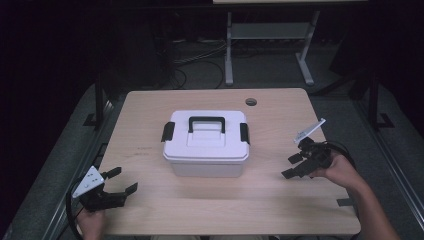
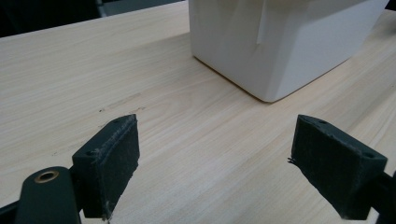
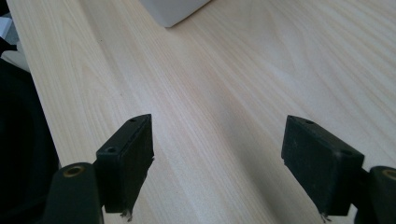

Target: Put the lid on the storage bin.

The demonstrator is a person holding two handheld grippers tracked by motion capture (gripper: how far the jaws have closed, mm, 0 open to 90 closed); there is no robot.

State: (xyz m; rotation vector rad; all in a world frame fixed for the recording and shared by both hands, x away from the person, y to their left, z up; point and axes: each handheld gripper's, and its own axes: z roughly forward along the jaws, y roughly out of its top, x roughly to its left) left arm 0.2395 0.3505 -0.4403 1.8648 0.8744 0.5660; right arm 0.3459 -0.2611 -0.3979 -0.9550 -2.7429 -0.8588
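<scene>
A white plastic storage box with a black handle and black side latches stands shut in the middle of the wooden table. My left gripper rests at the table's front left, open, jaws pointing toward the box, nothing between them. My right gripper hovers at the right side, open and empty, jaws aimed left at the box. In the left gripper view the box's corner lies ahead of the open gripper. In the right gripper view a box corner shows far ahead of the gripper.
A round cable hole sits near the table's far edge. Beyond the table stand the white legs of another desk and floor cables. The table's left edge runs close beside the right gripper's left jaw.
</scene>
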